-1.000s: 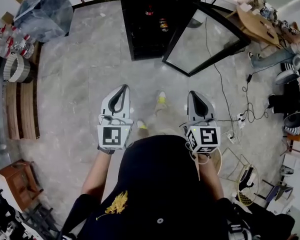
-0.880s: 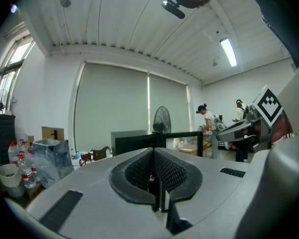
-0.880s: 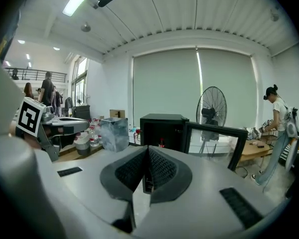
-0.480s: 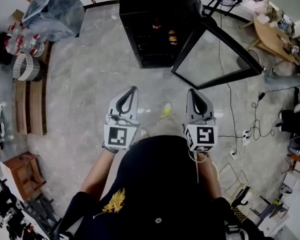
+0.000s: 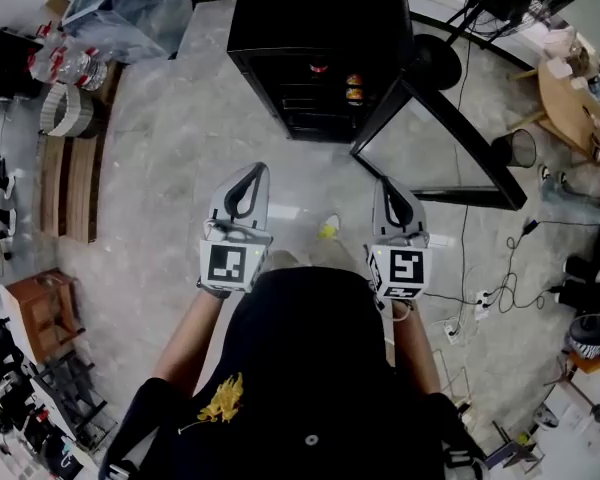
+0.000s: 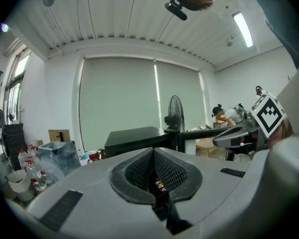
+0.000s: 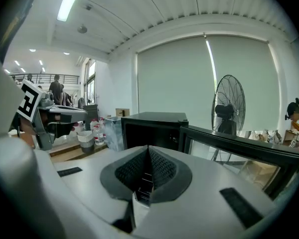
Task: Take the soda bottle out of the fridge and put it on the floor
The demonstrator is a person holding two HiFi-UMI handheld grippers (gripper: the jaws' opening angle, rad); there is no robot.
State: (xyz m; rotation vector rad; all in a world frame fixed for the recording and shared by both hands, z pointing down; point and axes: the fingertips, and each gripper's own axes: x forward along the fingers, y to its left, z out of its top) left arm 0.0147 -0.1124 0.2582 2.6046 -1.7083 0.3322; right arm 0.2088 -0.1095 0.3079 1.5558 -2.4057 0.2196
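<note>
Person stands on the grey stone floor (image 5: 170,158), facing a black fridge (image 5: 315,13); fridge's glass door (image 5: 435,138) is swung open to the person's right.

Left tool (image 5: 252,173): held level ahead of the body, pointed toward the fridge, apart from it; its own view shows the tips pressed together with nothing pinched; only the fridge shelves show through the gap lower down.

Right tool (image 5: 388,186): beside the left one, likewise pointed at the fridge's open front and apart from it; tips pressed together, nothing between them.

Fridge contents, head view: two drink containers on the shelves, one red-topped (image 5: 318,67) higher up, one orange-and-yellow (image 5: 355,88) lower and nearer the door hinge; too small to tell which is the soda bottle; neither tool touches either.

Surroundings: yellow shoe (image 5: 327,228) on the floor between the two tools; standing fan (image 7: 229,108) behind the open door; cables (image 5: 500,278) trailing over the floor to the right; pack of water bottles (image 5: 70,63) and a clear plastic-lined bin (image 5: 130,8) to the left of the fridge; wooden planks (image 5: 65,183) stacked by the left wall; small wooden stool (image 5: 40,313) further back on the left.
</note>
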